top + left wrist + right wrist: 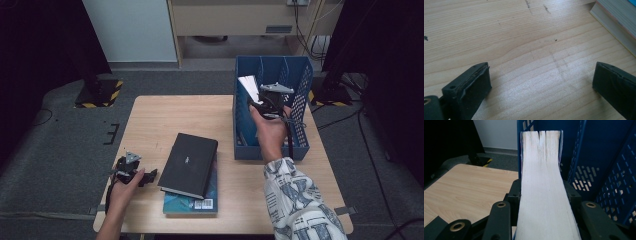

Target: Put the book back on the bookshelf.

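The book (543, 195) sits clamped page-edge up in my right tool (263, 102), both jaws pressed against its covers; in the right gripper view the white page block runs up between them, with a small split in the pages at the far end. In the high view I hold it tilted over the blue file rack (300, 107) at the right rear of the surface (165, 112), the book's white edge at the rack's left compartments, near the left wall. I cannot tell whether it touches a divider.

My left tool (150, 176) rests low near the front left of the surface, jaws spread wide with nothing but bare wood between them. Just beside it, to its right, lies a black book (190, 164) stacked askew on a teal book (192, 202) with a barcode facing up at the front edge. In the left gripper view a book's page edge shows at the upper right corner, apart from the jaws.

A patterned sleeve (295, 200) covers my right forearm.
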Demonstrator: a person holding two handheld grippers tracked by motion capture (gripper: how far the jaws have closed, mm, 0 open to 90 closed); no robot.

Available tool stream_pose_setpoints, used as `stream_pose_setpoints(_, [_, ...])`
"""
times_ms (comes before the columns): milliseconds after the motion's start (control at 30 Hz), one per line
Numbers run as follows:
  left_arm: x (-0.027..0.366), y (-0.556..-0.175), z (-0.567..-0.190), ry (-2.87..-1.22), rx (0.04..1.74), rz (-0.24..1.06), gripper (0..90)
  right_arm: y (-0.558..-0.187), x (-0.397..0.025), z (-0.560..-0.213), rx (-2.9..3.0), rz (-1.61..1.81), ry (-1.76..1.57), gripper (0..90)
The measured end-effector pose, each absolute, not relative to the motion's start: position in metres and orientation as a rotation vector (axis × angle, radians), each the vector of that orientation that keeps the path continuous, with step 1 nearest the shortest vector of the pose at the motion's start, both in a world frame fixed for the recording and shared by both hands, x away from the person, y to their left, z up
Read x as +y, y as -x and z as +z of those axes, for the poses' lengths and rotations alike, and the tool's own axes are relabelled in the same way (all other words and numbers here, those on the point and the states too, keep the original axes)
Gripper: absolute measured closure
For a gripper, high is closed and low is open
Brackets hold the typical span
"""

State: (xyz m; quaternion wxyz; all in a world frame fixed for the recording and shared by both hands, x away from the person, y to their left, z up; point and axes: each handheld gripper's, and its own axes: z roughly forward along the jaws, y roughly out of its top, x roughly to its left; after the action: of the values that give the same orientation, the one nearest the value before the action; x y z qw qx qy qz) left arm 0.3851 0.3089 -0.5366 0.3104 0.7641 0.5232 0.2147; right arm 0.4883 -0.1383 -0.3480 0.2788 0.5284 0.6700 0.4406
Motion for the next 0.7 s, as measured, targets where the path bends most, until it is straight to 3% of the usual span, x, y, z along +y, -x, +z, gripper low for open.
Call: stream_pose_setpoints(700, [0.309, -0.386, -0.537, -2.014, 1.383, 0.567, 0.8, -0.519, -0.137, -0.337, 1.732, 1.189, -1.456, 60.5])
